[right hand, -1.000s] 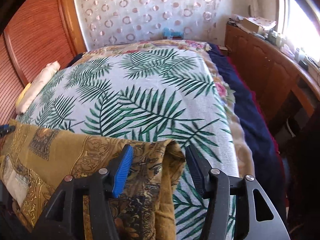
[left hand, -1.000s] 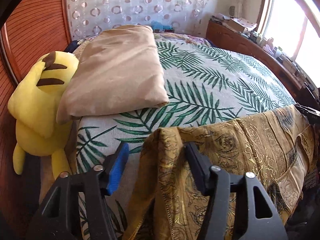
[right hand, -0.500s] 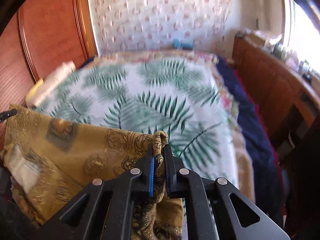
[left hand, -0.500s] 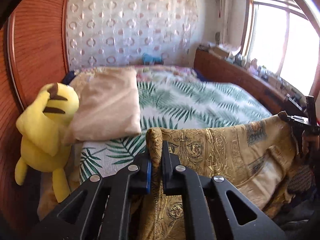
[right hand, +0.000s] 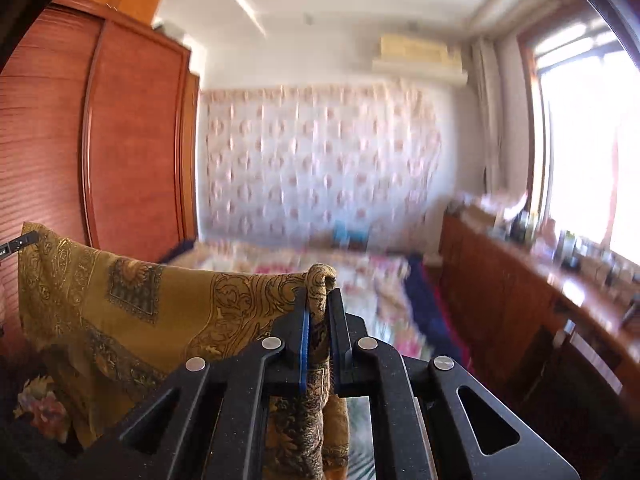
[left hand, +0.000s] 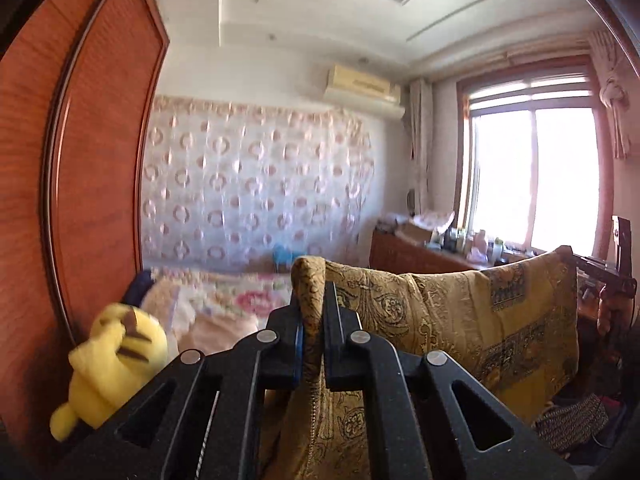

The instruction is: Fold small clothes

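Clamped tight, the left gripper (left hand: 311, 304) and right gripper (right hand: 319, 304) each pinch an upper corner of the gold patterned cloth (left hand: 460, 316), which hangs stretched between them above the bed (left hand: 240, 300).

One cloth (left hand: 460, 312), two claws (left hand: 312, 300), one plush (left hand: 116, 360).

- My left gripper (left hand: 311, 304) points nearly level, jaws clamped on a gathered cloth corner (left hand: 310, 280).
- My right gripper (right hand: 318, 300) points nearly level too, jaws pinching the opposite corner.
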Motion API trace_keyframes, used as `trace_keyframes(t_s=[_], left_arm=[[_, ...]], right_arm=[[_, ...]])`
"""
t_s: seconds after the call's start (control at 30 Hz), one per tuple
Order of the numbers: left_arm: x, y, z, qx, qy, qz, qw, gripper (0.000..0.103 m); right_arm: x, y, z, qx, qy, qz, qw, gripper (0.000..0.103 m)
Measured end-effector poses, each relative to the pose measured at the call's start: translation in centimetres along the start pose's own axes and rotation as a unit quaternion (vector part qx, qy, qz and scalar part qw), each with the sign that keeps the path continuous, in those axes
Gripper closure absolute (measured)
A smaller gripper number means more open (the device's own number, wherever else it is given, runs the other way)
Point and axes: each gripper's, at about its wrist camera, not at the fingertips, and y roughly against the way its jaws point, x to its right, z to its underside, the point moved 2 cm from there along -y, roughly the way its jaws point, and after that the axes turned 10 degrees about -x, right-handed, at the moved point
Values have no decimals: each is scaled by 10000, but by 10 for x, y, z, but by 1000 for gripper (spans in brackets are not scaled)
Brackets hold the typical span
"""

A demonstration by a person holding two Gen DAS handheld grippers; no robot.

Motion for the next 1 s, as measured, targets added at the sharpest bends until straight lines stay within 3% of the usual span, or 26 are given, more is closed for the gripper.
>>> trace_keyframes(t_s=[0.17,0.3,0.5,0.67,0.73,0.77,0.83,0.87,1.0], left_arm=[[-2,-7,-32,183,-184,-172,9995,95],[-12,-36,-51,114,-201,-299,9993,95],[-38,-122,-57,-431,-122,-618,9971,95],[-50,-200,-33,-996,-323,-793,9913,91],[-60,-227,-13,-1346,-259,-808,9873,81],[-63,-233,-5,-1436,-184,-811,9861,77],[-69,-241,13,-1660,-69,-791,9829,59],[-69,-241,20,-1712,-41,-722,9826,56],[-63,-231,43,-1848,10,-525,9814,22]], right_arm=[[-4,24,-42,414,316,120,9986,96],[-8,9,-65,444,425,140,9980,96],[-11,-78,-78,13,515,282,9983,95],[-21,-173,-85,-605,440,500,9959,95],[-19,-217,-73,-949,172,478,9942,91],[-20,-235,-68,-1141,32,436,9925,81],[-22,-273,-46,-1620,-200,528,9852,66],[-23,-282,-38,-1743,-254,532,9829,61],[-33,-298,-8,-2129,-249,344,9762,61]])
